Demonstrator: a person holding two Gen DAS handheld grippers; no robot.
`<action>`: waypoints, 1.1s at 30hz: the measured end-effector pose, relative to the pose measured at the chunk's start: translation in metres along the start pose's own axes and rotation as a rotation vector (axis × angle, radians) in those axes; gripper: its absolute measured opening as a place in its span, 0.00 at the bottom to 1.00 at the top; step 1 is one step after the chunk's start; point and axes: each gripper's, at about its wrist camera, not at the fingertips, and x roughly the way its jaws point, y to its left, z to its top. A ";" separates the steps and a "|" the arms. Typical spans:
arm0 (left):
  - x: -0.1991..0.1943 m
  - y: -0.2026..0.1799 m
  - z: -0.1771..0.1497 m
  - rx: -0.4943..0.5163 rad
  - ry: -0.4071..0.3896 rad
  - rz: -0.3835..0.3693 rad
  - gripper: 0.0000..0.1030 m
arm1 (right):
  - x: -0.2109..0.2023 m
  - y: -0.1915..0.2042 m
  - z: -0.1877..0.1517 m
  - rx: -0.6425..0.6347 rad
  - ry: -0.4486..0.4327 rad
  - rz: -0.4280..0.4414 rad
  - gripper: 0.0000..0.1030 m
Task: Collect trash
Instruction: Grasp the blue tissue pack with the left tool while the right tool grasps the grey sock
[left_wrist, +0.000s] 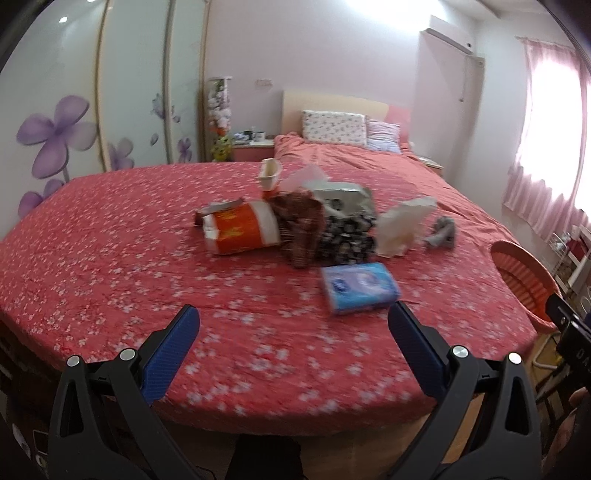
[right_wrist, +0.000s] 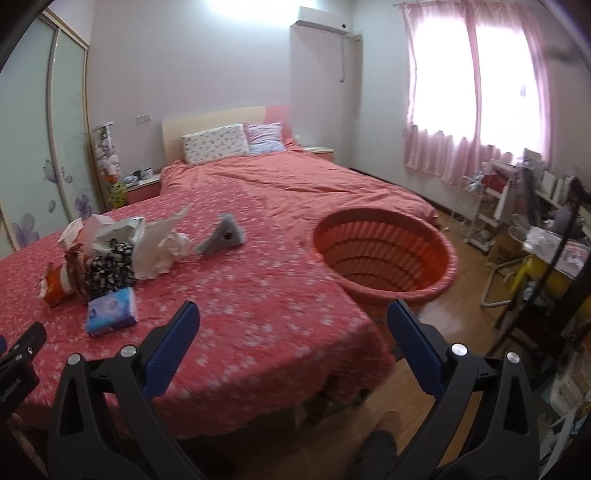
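**Colour and Pattern Findings**

Bed cover (left_wrist: 110, 240): coral red, scattered with small white blossoms; plain coral toward the headboard. Basket (right_wrist: 388, 251), centre right of the right wrist view: orange-red, ribbed inside. Tissue pack (left_wrist: 360, 288), centre of the left wrist view: light blue with a lilac panel. Snack bag (left_wrist: 242, 230): orange and white. Crumpled cloth (left_wrist: 347, 236): black with white print. Brown woven-patterned piece (left_wrist: 301, 225) beside it. Paper bag (left_wrist: 402, 225): white. Grey scrap (left_wrist: 441, 232). Wardrobe doors (left_wrist: 66, 122), upper left: pale, painted with purple flowers. Curtains (right_wrist: 472, 92), upper right: pink. Both tongs: black frames with blue pads (left_wrist: 171, 350).
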 end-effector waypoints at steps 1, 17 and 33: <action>0.002 0.002 0.001 -0.004 0.001 0.006 0.98 | 0.006 0.006 0.003 -0.005 0.000 0.007 0.96; 0.042 0.012 0.016 -0.005 0.034 0.010 0.98 | 0.180 0.067 0.078 0.035 0.222 0.151 0.45; 0.072 -0.024 0.025 0.023 0.107 -0.095 0.98 | 0.171 0.033 0.055 0.021 0.230 0.167 0.06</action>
